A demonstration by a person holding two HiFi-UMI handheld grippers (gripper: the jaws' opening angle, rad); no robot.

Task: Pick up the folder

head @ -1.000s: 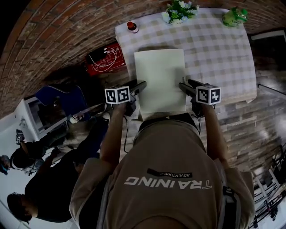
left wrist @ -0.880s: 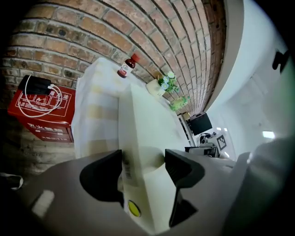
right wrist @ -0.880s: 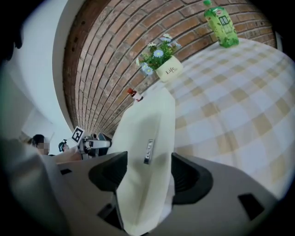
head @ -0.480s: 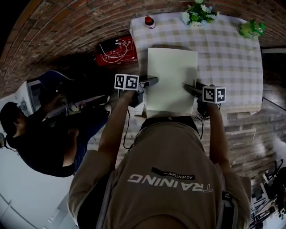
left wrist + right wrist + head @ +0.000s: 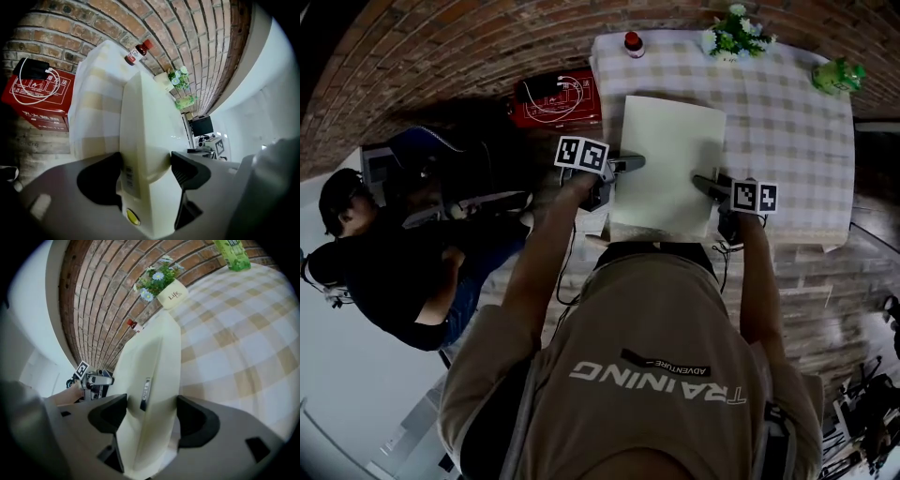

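A pale cream folder (image 5: pixel 666 164) lies flat on the checked table (image 5: pixel 787 122), with its near end at the table's front edge. My left gripper (image 5: pixel 628 164) is at the folder's left side and my right gripper (image 5: pixel 703 181) at its right side. In the left gripper view the folder (image 5: pixel 145 122) runs between the two dark jaws of the left gripper (image 5: pixel 146 161), which are opening. In the right gripper view the folder (image 5: pixel 150 362) likewise stands between the opening jaws of the right gripper (image 5: pixel 151 406). The pads sit close beside it without a clear squeeze.
At the table's far edge stand a red-capped bottle (image 5: pixel 633 42), a pot of flowers (image 5: pixel 734 31) and a green bottle (image 5: pixel 839 75). A red box with a white cable (image 5: pixel 561 97) sits left of the table. A person in black (image 5: pixel 384 253) is at the left.
Both grippers stay at the folder's two sides and the folder lies where it was. The head view has shifted, and the people at the left have moved.
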